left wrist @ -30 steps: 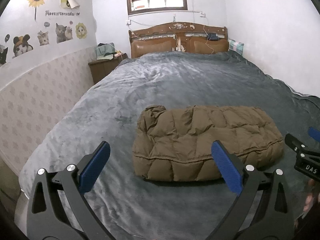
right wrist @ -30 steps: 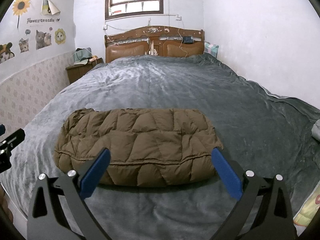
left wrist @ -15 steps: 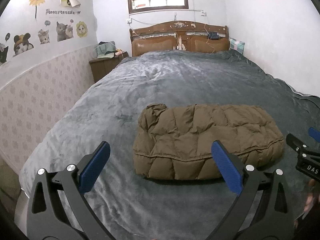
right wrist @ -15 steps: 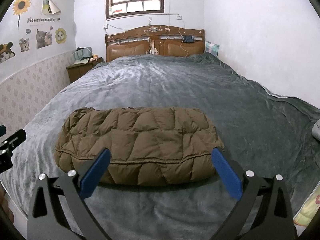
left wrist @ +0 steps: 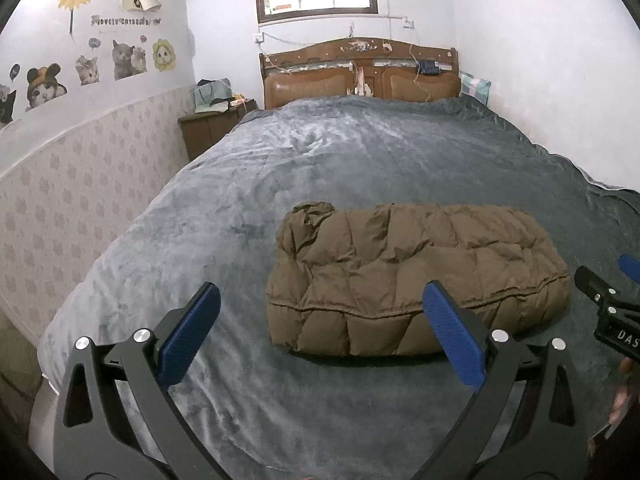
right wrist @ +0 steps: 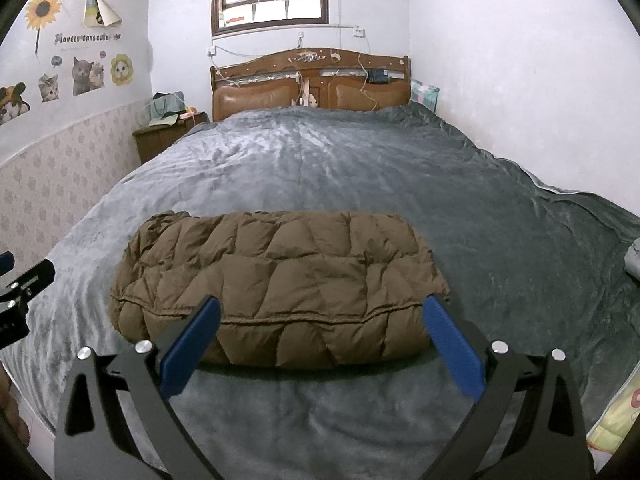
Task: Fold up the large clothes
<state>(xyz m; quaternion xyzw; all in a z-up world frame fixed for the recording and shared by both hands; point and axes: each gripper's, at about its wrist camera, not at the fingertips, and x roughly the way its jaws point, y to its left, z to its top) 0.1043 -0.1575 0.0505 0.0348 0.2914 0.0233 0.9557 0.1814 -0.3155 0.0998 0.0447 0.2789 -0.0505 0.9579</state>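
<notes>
Across the room, wall to wall: bed (right wrist: 360,168) under grey plush blanket (left wrist: 340,152), wooden headboard (right wrist: 310,80) at far end, nightstand (left wrist: 208,130) at its left corner. On the blanket near the foot edge: brown quilted down jacket (right wrist: 280,280), folded into a thick oblong bundle, lying flat and untouched. Nearest the cameras, short of the bundle: left gripper (left wrist: 320,332) and right gripper (right wrist: 320,340), blue pads spread wide, empty.

A: Right view? 
B: Folded brown puffer jacket (right wrist: 276,284) lies on grey blanket (right wrist: 360,168). Right gripper (right wrist: 320,340) spread wide, empty, hovering near the jacket's front edge. 
A: Other gripper? 
B: Left gripper (right wrist: 20,288) at far left edge, state unclear.
</notes>
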